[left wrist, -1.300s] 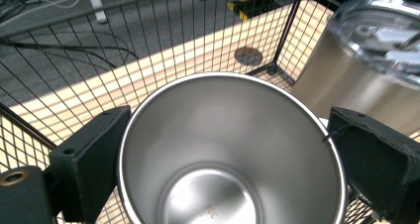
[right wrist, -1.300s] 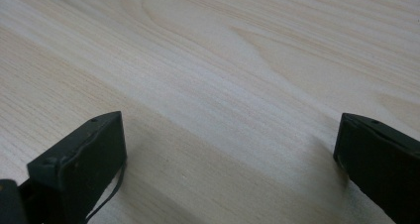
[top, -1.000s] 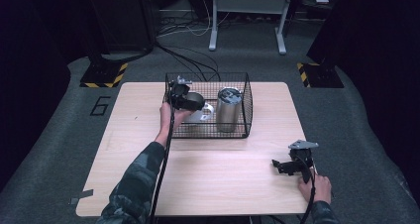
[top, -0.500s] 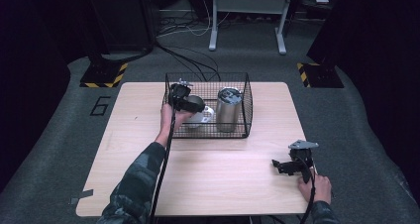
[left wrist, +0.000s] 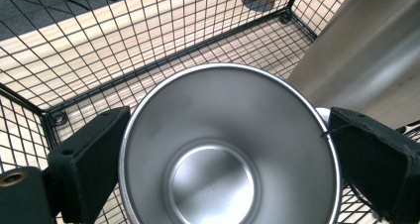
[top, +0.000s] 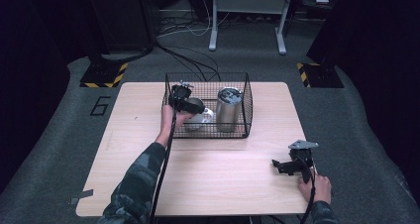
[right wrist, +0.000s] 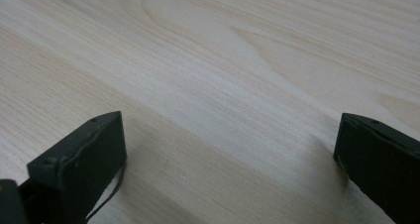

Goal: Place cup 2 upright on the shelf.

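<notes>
A wire basket (top: 207, 75) stands at the back middle of the wooden table (top: 138, 154). Inside it my left gripper (top: 184, 101) is shut on a steel cup (top: 195, 105), one jaw on each side of the cup's wall. In the left gripper view I look straight down into the cup (left wrist: 223, 154), with the left gripper (left wrist: 228, 120) clasping it over the basket's mesh floor (left wrist: 124, 40). A tall steel tumbler (top: 229, 109) stands upright to the right of the cup (left wrist: 366, 50). My right gripper (top: 277, 165) rests open near the table's front right (right wrist: 230, 135), nothing between its jaws.
A white mug-like thing (top: 200, 120) lies under or beside the held cup in the basket. Cables and a metal stand (top: 247, 16) are on the floor behind the table. Bare wood spans the front half of the table.
The left gripper with the cup has shifted very slightly inside the basket. The right gripper has stayed where it was.
</notes>
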A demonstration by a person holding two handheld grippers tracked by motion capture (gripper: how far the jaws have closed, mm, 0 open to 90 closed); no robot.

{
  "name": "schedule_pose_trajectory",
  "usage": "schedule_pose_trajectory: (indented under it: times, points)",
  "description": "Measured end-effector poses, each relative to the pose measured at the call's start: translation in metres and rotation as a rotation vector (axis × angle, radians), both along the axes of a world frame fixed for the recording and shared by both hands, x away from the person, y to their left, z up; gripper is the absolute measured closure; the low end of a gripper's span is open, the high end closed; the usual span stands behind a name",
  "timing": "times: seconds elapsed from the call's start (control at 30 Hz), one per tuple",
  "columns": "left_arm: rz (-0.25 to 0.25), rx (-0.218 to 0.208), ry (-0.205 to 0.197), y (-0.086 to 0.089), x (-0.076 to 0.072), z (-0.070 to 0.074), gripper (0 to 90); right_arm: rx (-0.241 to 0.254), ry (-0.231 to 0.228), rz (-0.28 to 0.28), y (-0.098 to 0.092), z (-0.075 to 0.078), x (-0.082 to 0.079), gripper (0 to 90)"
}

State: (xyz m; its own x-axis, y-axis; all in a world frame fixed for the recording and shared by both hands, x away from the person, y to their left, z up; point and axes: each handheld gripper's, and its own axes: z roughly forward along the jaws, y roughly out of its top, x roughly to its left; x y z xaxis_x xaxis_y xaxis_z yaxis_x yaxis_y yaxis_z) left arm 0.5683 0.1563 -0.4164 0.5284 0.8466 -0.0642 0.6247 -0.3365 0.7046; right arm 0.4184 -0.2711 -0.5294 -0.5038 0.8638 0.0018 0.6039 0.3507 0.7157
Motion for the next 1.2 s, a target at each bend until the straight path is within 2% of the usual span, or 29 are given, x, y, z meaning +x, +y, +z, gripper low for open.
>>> schedule_pose_trajectory:
  times: [0.23,0.53,0.7,0.8,1.07,1.13,1.2]
  points:
    - [-0.013,0.016,0.035,-0.001,0.002,-0.005,5.9,0.0,0.0,0.0,0.0,0.0,0.0,0.0]
    - [-0.017,0.059,0.041,-0.002,0.001,-0.003,5.4,0.0,0.0,0.0,0.0,0.0,0.0,0.0]
    - [-0.027,0.047,0.016,-0.002,-0.002,0.004,0.1,0.0,0.0,0.0,0.0,0.0,0.0,0.0]
    - [-0.024,0.041,-0.005,-0.003,-0.005,0.009,0.1,0.0,0.0,0.0,0.0,0.0,0.0,0.0]
    - [-0.024,0.044,-0.058,0.0,-0.02,0.027,0.2,0.0,0.0,0.0,0.0,0.0,0.0,0.0]
    - [-0.026,0.025,-0.07,0.003,-0.025,0.033,0.4,0.0,0.0,0.0,0.0,0.0,0.0,0.0]
    - [-0.032,0.026,-0.082,0.006,-0.031,0.037,0.5,0.0,0.0,0.0,0.0,0.0,0.0,0.0]
